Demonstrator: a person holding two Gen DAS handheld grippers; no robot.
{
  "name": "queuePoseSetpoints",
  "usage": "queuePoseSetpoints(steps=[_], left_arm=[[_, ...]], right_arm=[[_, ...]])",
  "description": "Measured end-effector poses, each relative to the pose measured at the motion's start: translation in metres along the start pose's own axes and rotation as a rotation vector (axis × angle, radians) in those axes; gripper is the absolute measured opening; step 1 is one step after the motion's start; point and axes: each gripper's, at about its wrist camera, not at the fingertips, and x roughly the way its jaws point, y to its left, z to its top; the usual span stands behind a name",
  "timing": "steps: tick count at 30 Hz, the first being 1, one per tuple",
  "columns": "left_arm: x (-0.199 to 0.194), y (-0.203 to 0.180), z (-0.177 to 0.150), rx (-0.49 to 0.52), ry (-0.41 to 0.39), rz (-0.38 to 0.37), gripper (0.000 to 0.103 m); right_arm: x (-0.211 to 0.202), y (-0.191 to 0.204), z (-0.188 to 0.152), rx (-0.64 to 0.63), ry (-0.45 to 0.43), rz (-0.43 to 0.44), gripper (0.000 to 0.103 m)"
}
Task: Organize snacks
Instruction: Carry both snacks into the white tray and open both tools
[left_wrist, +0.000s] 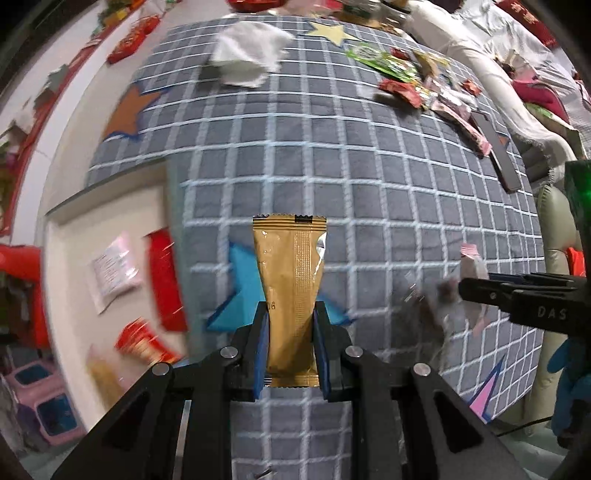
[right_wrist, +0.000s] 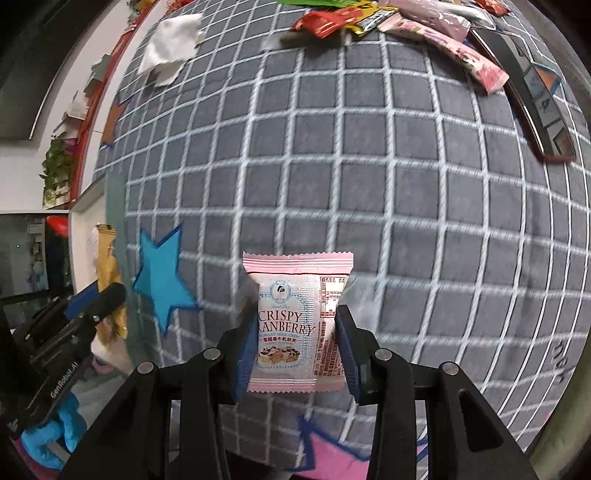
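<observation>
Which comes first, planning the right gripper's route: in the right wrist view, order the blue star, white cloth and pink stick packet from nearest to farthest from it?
1. Blue star, just left of the right gripper.
2. Pink stick packet, far upper right.
3. White cloth, far upper left; too close to call with the stick packet.

A: How is the light?

B: Even and fairly bright over the grey checked cloth (left_wrist: 332, 155), no hard shadows. A sharp white glare sits on the gold packet (left_wrist: 291, 295) near its upper right edge.

A: And sharpness?

B: Both centres are crisp; the print on the pink packet (right_wrist: 297, 325) reads clearly. In the left wrist view the white box (left_wrist: 74, 295) and the snacks inside it are smeared by motion blur, and so is the white cloth (left_wrist: 247, 55) at the top.

A: Distortion?

B: Strong fisheye bulge: the grid lines curve outward, and the corners fall into black vignette
</observation>
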Motion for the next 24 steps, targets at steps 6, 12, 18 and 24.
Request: queuePoseSetpoints(steps=[6,12,18,24], left_arm=[[-0.023,0.078,-0.021,-0.090,-0.005,0.045,0.024],[-0.036,0.131,-0.047,-0.190,-0.002,0.079,0.024],[-0.035,0.157,-0.062,-0.249,0.006,0.087,0.024],[-0.029,0.179,-0.077,-0.293,0.033,0.096,0.024]], right_arm=[[0.027,0.040,-0.048,-0.052,0.022,0.006,0.042],[0.054,0.109,-0.053,-0.153,0.054,0.031,0.042],[0.075,0.192,-0.053,-0.293,0.077,0.059,0.042],[0.095,0.256,-0.045,-0.416,0.093,0.064,0.042]])
